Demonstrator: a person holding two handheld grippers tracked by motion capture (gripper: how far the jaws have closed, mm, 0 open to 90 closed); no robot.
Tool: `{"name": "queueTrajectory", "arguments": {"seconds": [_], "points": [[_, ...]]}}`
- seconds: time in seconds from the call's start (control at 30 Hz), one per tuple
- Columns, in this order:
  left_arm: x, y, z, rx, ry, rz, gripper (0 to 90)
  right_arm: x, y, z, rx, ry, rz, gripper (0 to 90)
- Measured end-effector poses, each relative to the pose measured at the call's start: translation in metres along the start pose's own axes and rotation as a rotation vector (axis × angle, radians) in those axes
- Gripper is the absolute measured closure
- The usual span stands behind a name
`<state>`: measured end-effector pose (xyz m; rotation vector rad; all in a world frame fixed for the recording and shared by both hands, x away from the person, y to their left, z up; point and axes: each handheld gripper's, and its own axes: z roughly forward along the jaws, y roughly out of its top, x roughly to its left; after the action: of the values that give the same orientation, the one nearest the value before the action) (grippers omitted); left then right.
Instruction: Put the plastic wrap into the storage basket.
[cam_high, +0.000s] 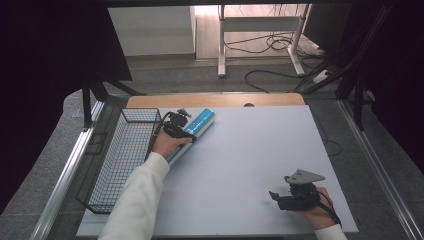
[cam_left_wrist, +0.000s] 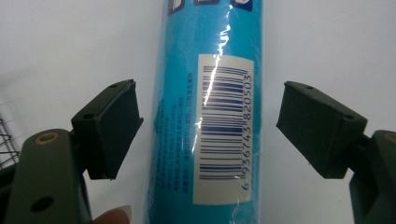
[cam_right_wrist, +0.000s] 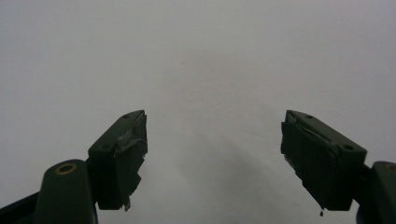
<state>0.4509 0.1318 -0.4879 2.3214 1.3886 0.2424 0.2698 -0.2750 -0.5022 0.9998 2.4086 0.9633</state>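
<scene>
A long blue plastic-wrapped roll (cam_high: 196, 127) with a white barcode label (cam_left_wrist: 225, 126) lies on the white table near the wire basket. My left gripper (cam_high: 176, 128) hovers just over the roll. In the left gripper view the left gripper (cam_left_wrist: 208, 126) stands open, the roll (cam_left_wrist: 210, 93) lying between the jaws with a gap on each side. My right gripper (cam_high: 280, 198) rests low near the table's front right edge, pointing left. In the right gripper view the right gripper (cam_right_wrist: 212, 156) is open over bare white table with nothing between its jaws.
A black wire basket (cam_high: 120, 155) runs along the table's left side, close to the roll and my left hand. A wooden strip (cam_high: 215, 99) borders the far edge of the table. Cables and desk legs lie on the floor beyond.
</scene>
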Motion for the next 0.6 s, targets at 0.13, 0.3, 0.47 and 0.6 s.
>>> {"name": "queueTrajectory", "arguments": {"seconds": [0.13, 0.3, 0.47, 0.6], "points": [[0.001, 0.0, 0.008, 0.019, -0.011, -0.008, 21.3, 0.0, 0.0, 0.001, 0.001, 0.0, -0.003, 23.3], [0.001, 0.002, 0.018, 0.071, 0.0, -0.011, 25.3, 0.001, 0.0, 0.001, 0.009, -0.003, -0.007, 23.1], [-0.001, 0.003, 0.019, 0.07, 0.017, 0.007, 29.8, 0.0, -0.001, 0.002, 0.014, -0.008, -0.007, 22.9], [-0.003, 0.003, 0.018, 0.075, 0.026, 0.02, 30.4, 0.0, -0.001, 0.003, 0.017, -0.011, -0.007, 22.9]]}}
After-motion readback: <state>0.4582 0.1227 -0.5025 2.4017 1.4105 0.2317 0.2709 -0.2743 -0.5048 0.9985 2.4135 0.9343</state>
